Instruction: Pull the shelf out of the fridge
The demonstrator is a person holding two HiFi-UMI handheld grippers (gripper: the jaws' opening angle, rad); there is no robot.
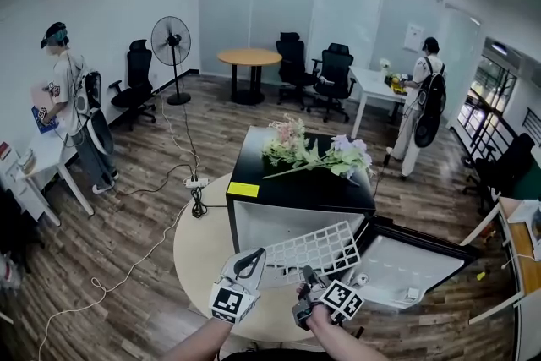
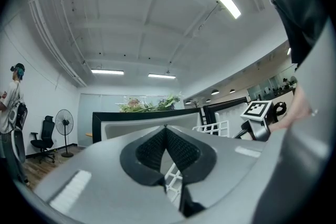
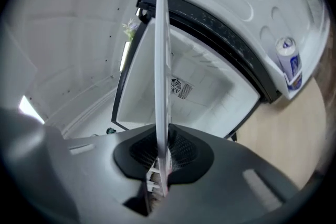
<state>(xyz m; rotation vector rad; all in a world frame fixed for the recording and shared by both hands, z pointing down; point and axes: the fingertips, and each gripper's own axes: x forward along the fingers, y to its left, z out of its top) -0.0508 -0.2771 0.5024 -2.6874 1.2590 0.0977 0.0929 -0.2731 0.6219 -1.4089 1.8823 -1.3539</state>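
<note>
The right gripper [image 1: 308,283] is clamped on the shelf [image 1: 317,249], a white grid panel. In the right gripper view the shelf [image 3: 161,86] shows edge-on as a thin white strip. It rises straight up from between the pads of the right gripper [image 3: 161,165], which press on it from both sides near its lower edge.

In the head view the shelf is outside the fridge [image 1: 296,190]. It hangs tilted in front of the open cavity, above the round counter [image 1: 203,254], with its near edge at the right gripper and its far edge up toward the fridge's front.

The left gripper [image 1: 249,266] sits just beside the shelf's left edge. In its own view the left gripper [image 2: 165,131] has its jaws together at the tips with nothing pinched between the pads. Part of the shelf's grid [image 2: 212,127] shows past them to the right, next to the other gripper's marker cube.

The fridge is a small black box standing on the counter. Its door [image 1: 406,262] is swung wide open to the right and its white interior [image 3: 199,92] is exposed. A small can [image 3: 287,60] stands in the door's rack. A bunch of flowers [image 1: 317,152] lies across the fridge's top.
</note>
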